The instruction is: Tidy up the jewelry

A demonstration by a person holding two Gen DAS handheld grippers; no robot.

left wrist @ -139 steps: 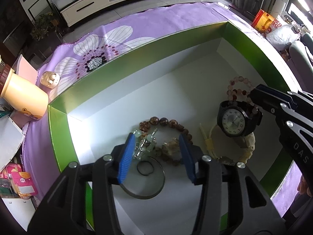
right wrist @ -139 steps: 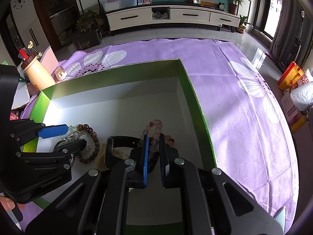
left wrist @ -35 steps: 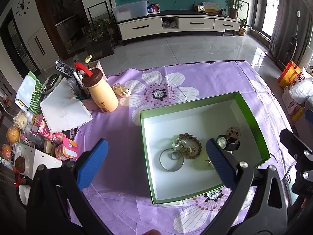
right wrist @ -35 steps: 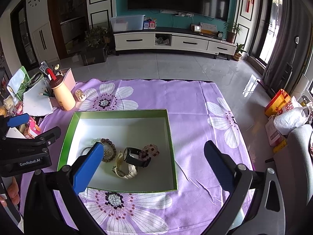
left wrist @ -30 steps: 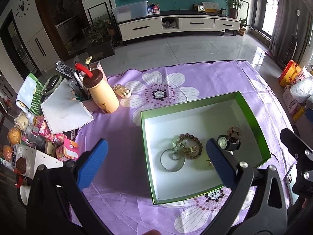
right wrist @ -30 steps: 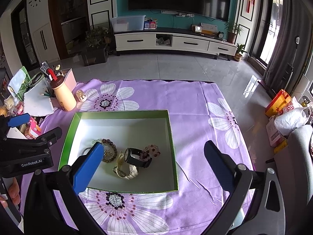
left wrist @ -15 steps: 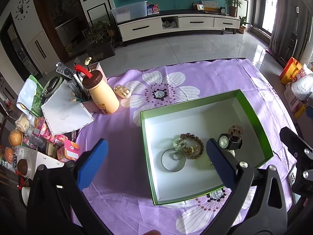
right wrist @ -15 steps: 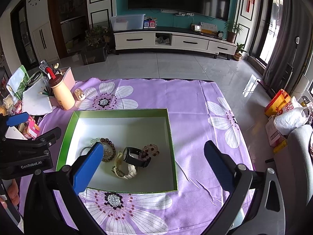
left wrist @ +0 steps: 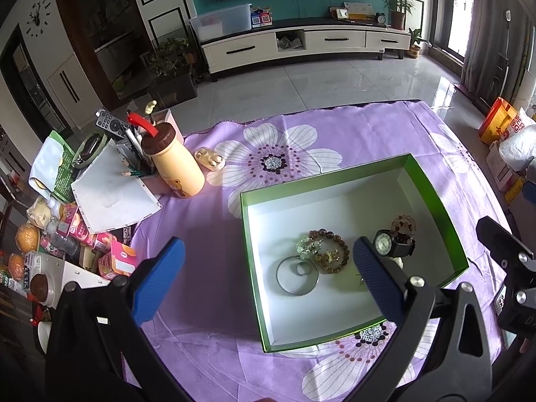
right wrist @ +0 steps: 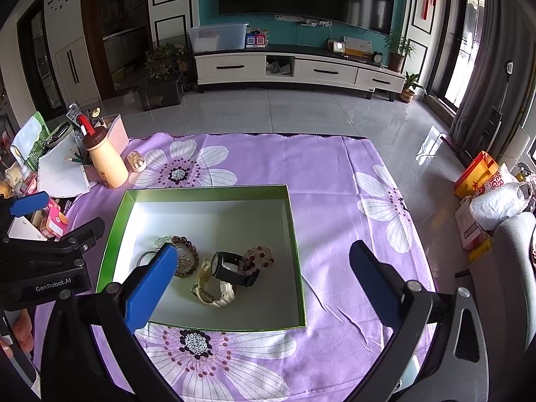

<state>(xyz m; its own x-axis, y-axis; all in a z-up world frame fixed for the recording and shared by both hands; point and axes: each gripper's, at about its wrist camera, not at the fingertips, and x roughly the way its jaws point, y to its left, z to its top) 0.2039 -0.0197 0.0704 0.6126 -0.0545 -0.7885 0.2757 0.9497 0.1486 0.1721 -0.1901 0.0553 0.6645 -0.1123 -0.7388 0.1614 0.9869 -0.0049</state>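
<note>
A green box (left wrist: 335,172) with a white floor sits on the purple flowered cloth; it also shows in the right wrist view (right wrist: 207,189). Inside lie a black watch (left wrist: 390,245) (right wrist: 231,269), a pink bead bracelet (left wrist: 403,222) (right wrist: 259,256), a brown bead bracelet (left wrist: 330,251) (right wrist: 186,249), a metal bangle (left wrist: 297,275), a pale green bracelet (left wrist: 306,244) and a cream watch (right wrist: 214,293). My left gripper (left wrist: 264,274) is wide open, held high above the box's near left side. My right gripper (right wrist: 261,273) is wide open, high above the box.
A cream bottle with a brown lid (left wrist: 174,164) (right wrist: 105,160), a pen holder (left wrist: 137,157), papers (left wrist: 110,194) and snack packs (left wrist: 114,261) crowd the table's left edge. A small earbud case (left wrist: 210,160) lies on the cloth behind the box. Bags (right wrist: 492,191) stand on the floor at right.
Both grippers have opened wide and risen far above the box since 4.6 s ago, the right one letting go of the black watch. In the last second they have hardly moved.
</note>
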